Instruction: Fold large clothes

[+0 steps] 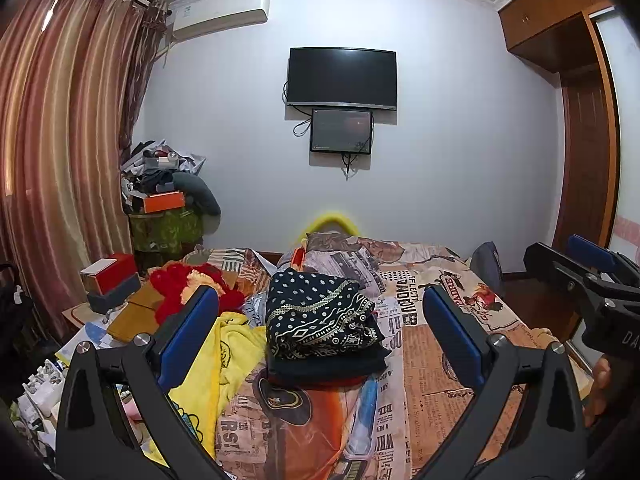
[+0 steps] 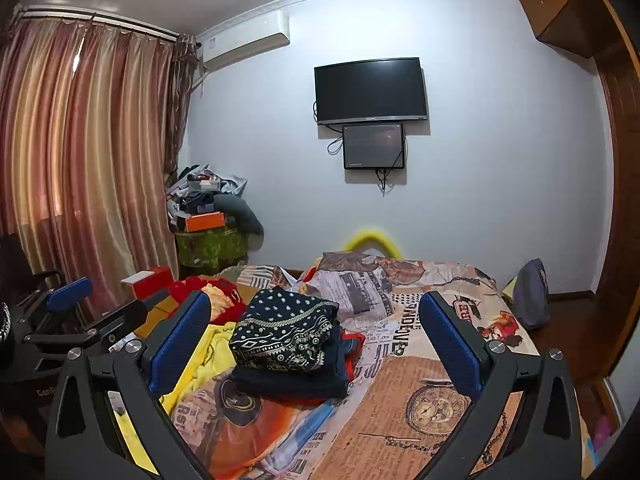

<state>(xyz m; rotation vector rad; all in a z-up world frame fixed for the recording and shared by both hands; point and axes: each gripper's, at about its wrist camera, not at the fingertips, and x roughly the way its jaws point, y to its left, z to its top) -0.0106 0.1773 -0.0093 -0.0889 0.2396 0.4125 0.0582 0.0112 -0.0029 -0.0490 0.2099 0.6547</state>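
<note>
A folded dark navy garment with white dots and patterned bands (image 1: 324, 316) (image 2: 286, 334) lies on top of a small stack of clothes in the middle of the bed (image 1: 460, 380) (image 2: 400, 412). A yellow cloth (image 1: 224, 356) (image 2: 208, 354) and a red fuzzy one (image 1: 188, 284) (image 2: 218, 296) lie loose to its left. My left gripper (image 1: 320, 328) hovers open above the bed, short of the stack, nothing between its fingers. My right gripper (image 2: 316, 336) is also open and empty, held to the right of the left one; it shows at the edge of the left wrist view (image 1: 592, 276).
The bed has a newspaper-print cover. Boxes (image 1: 110, 280) and clutter sit along its left side by striped curtains (image 1: 60, 140). A piled cabinet (image 1: 168, 216) stands in the far corner. A dark bag (image 2: 532, 296) rests at the right edge near a wooden wardrobe (image 1: 584, 128).
</note>
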